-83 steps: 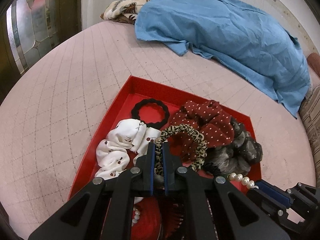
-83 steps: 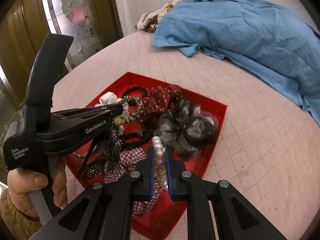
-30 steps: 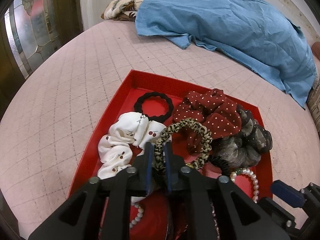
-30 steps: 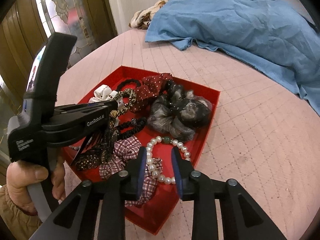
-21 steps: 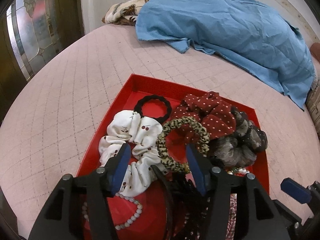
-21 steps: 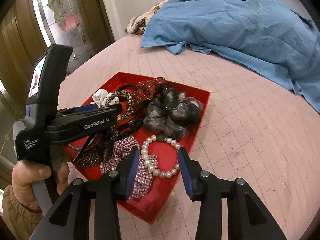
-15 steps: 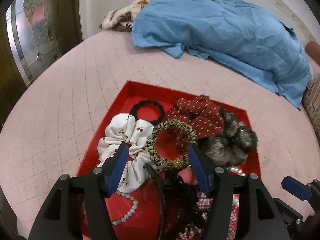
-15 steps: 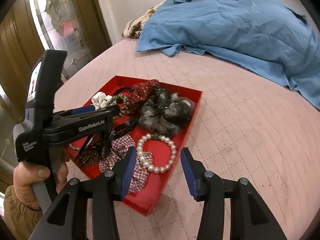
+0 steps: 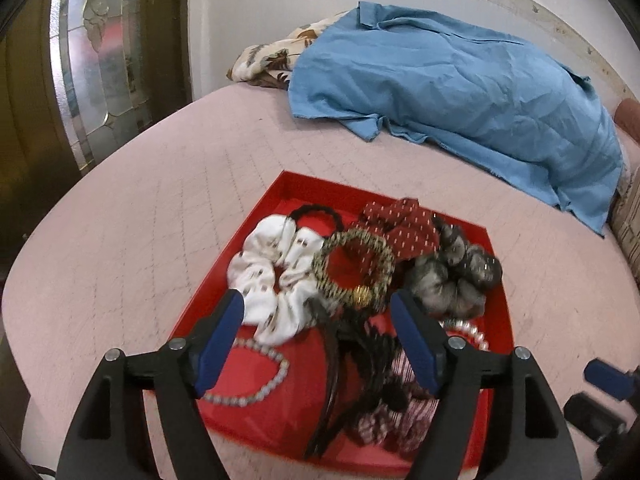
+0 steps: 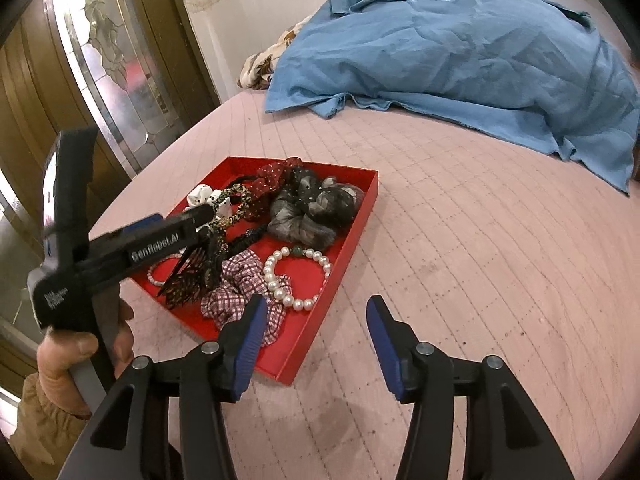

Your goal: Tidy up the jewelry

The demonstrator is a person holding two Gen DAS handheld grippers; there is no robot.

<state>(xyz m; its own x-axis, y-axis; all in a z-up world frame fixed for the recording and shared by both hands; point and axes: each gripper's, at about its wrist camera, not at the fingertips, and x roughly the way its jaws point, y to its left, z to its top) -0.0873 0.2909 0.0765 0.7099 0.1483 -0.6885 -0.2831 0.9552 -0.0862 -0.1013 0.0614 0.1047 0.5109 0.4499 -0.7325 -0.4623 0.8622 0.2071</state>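
A pink quilted bed (image 10: pixel 460 240) is seen carrying a red tray (image 10: pixel 362 216) of jewelry. Both the left gripper (image 9: pixel 320 340) and right gripper (image 10: pixel 316 332) have just been opening, fingers apart, nothing between. The pearl bracelet (image 10: pixel 298 276) lies just ahead-left of the right gripper, judged nearer.

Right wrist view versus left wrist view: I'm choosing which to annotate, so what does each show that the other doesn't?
Only the right wrist view shows the person's hand gripping the left gripper and the whole white pearl bracelet. Only the left wrist view shows the pale beaded strand fully. Both share the red tray, grey fluffy scrunchie and blue cloth.
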